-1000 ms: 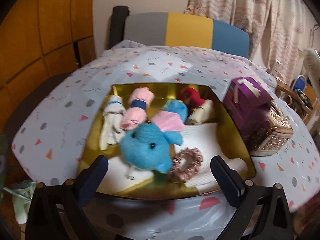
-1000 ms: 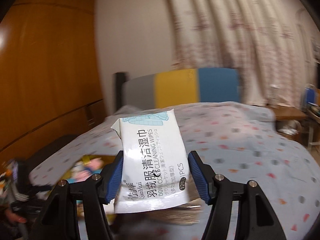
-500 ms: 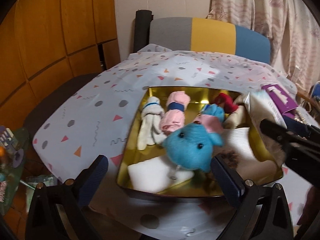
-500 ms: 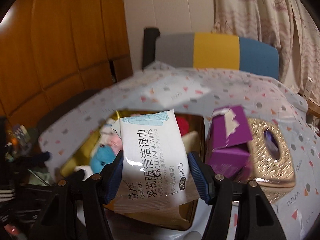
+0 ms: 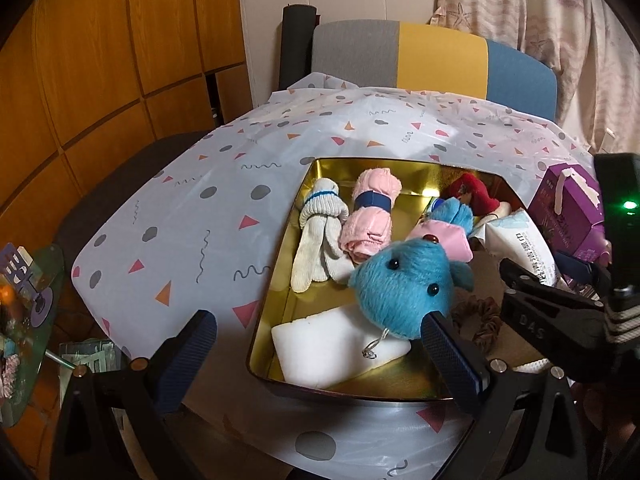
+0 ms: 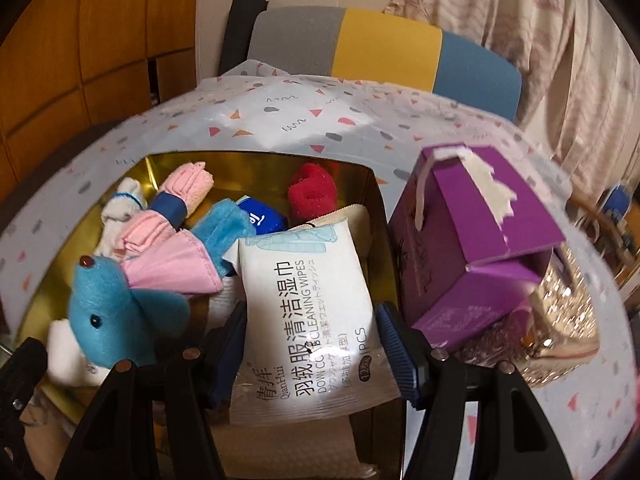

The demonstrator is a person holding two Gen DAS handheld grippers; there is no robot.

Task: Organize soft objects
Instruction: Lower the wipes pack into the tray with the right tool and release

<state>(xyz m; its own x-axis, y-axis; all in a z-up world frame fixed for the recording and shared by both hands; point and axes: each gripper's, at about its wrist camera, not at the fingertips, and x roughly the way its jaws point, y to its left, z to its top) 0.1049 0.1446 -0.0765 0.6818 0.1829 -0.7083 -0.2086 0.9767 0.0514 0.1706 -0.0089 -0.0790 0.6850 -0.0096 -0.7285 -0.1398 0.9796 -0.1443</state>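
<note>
Gold tin (image 5: 276,280) holds plush (image 5: 404,288), socks (image 5: 320,232), sponge (image 5: 332,348).

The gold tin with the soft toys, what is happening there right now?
A person with a gripper in each hand is sorting soft things into the gold tin. The right gripper is shut on a pack of wet wipes and holds it over the tin's right side, beside the purple tissue box. The left gripper is open and empty at the tin's near edge. A blue plush toy, rolled socks and a white sponge already lie inside.
</note>
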